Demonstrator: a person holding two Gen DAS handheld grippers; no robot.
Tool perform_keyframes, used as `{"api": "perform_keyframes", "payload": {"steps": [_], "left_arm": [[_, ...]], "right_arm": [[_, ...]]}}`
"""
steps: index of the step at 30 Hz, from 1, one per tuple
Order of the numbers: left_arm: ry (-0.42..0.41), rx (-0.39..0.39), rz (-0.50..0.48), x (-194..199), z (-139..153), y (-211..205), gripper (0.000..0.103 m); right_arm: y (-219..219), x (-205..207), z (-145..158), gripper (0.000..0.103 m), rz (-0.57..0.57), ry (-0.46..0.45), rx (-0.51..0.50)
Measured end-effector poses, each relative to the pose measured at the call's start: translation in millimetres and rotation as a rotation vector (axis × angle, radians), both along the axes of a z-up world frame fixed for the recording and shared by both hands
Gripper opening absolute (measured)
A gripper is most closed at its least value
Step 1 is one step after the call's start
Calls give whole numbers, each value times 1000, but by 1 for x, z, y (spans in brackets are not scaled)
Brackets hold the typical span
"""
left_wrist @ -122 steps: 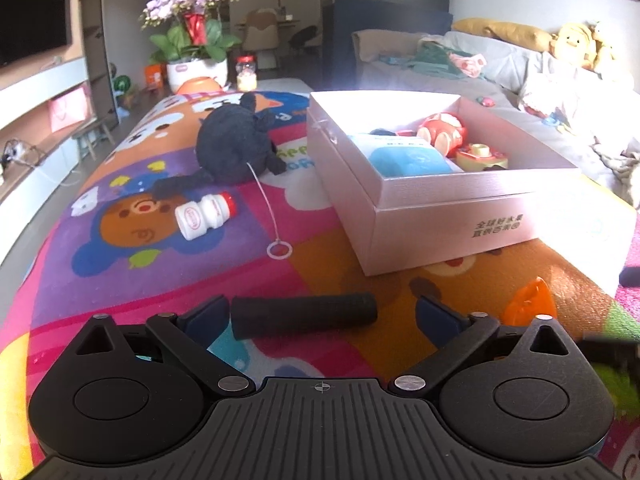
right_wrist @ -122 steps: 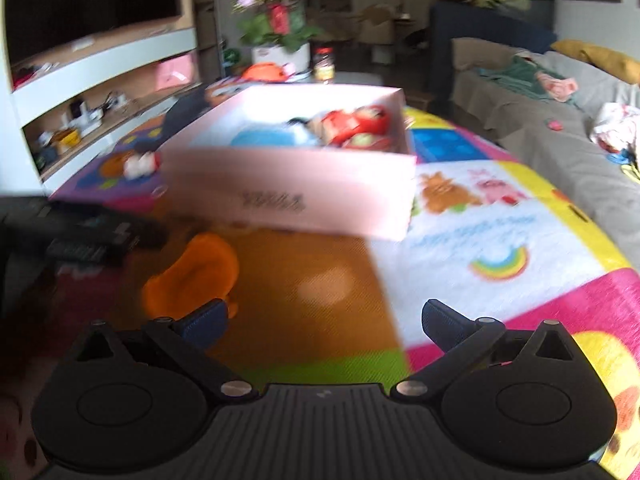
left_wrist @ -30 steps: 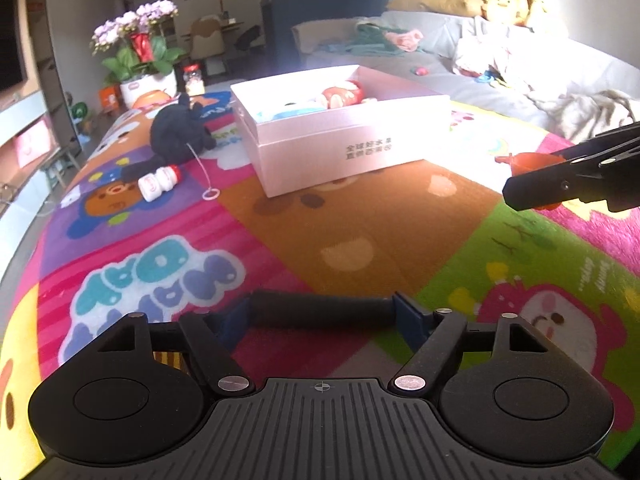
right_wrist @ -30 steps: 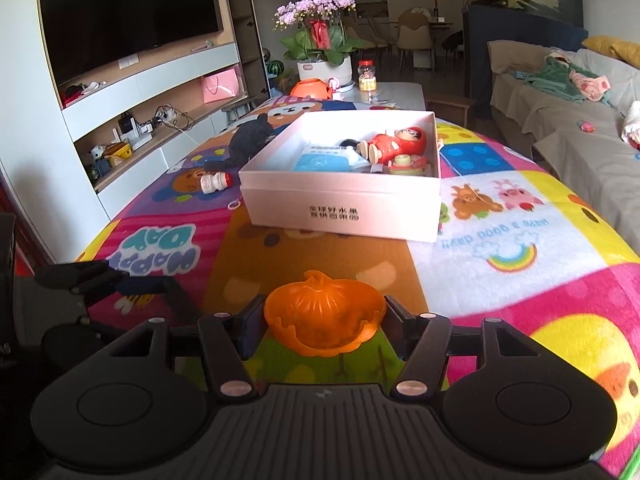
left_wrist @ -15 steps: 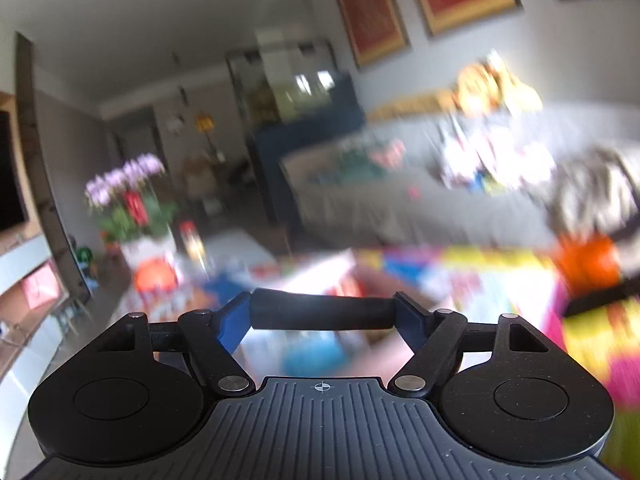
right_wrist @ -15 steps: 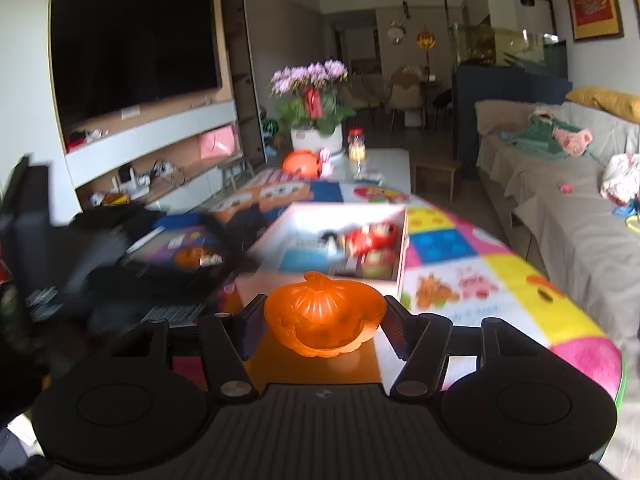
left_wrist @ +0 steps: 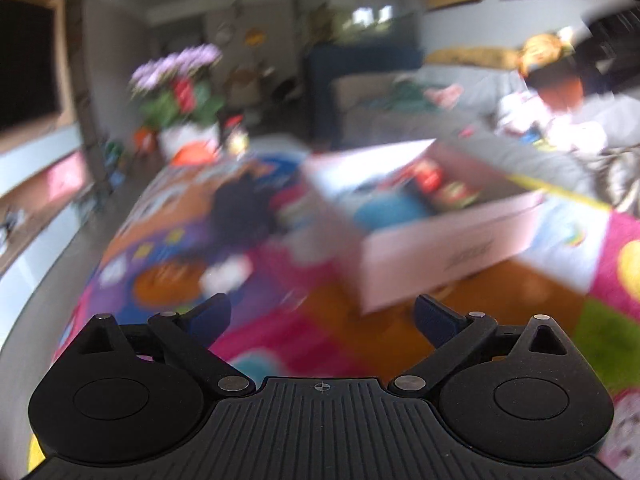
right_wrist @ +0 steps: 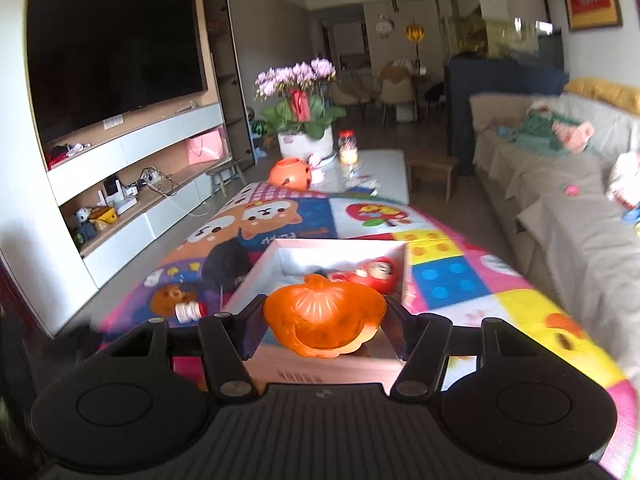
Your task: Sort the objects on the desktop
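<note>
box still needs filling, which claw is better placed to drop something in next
Right. The right claw grips the orange plastic pumpkin just over the pale pink cardboard box; the left claw is open and holds nothing.

Black roller gone from left claw (left_wrist: pixel 322 316), fingers now apart; pumpkin (right_wrist: pixel 324 319) over box (right_wrist: pixel 320 368).

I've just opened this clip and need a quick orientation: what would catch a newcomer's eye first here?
First, the bright orange pumpkin toy, clamped in the right gripper in front of the open pink box. The box sits on a loud cartoon play mat and holds a red doll. The left gripper is open and empty, in a badly blurred view.
</note>
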State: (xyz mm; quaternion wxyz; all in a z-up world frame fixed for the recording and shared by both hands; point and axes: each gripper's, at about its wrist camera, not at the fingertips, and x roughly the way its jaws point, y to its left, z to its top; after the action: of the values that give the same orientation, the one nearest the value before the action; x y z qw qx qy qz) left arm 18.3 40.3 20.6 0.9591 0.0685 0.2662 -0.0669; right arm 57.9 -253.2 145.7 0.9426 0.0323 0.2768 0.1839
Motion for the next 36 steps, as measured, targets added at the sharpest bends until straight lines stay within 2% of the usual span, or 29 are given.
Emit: {"api": "perform_keyframes", "payload": {"steps": [2,5,6,7,8,11,14,19,22,25,27,29,30,36], "left_arm": [[27,-24,41,1,-4,20,101],[29,-51,71,0,-3,39,101],[22,-52,81,-1,-3,43,102],[15,-50,91,-1,-2,45,102],[8,-47,103,-2,-3,48,103],[0,-50,140,-3,-8,55,103],[28,-119,146,2,-9,66,103],[22,-141,128,-1,-11,68,103],[11,-140,123,-3,-12,67,103],[13,-166,139,-3,-13,71,103],[21,-193,151,-2,-13,76,103],[23,-210,149,-2,-13,78,103],[22,-210,148,-3,-13,77,103],[6,-173,123,-8,-11,70,103]], "right_arm": [[17,31,2,61,-3,21,8],[43,77,5,62,4,5,23],[51,91,6,72,-9,8,20],[58,103,7,78,-32,15,21],[64,113,6,78,-40,21,25],[85,129,4,78,-29,49,7],[112,139,-2,78,6,67,-29],[180,165,-25,90,98,151,-92],[227,183,-50,90,137,202,-158],[269,198,-79,90,119,190,-295],[285,207,-96,90,104,214,-367],[291,210,-105,73,117,261,-398],[291,207,-105,69,143,269,-404],[276,149,-96,68,326,325,-402]]}}
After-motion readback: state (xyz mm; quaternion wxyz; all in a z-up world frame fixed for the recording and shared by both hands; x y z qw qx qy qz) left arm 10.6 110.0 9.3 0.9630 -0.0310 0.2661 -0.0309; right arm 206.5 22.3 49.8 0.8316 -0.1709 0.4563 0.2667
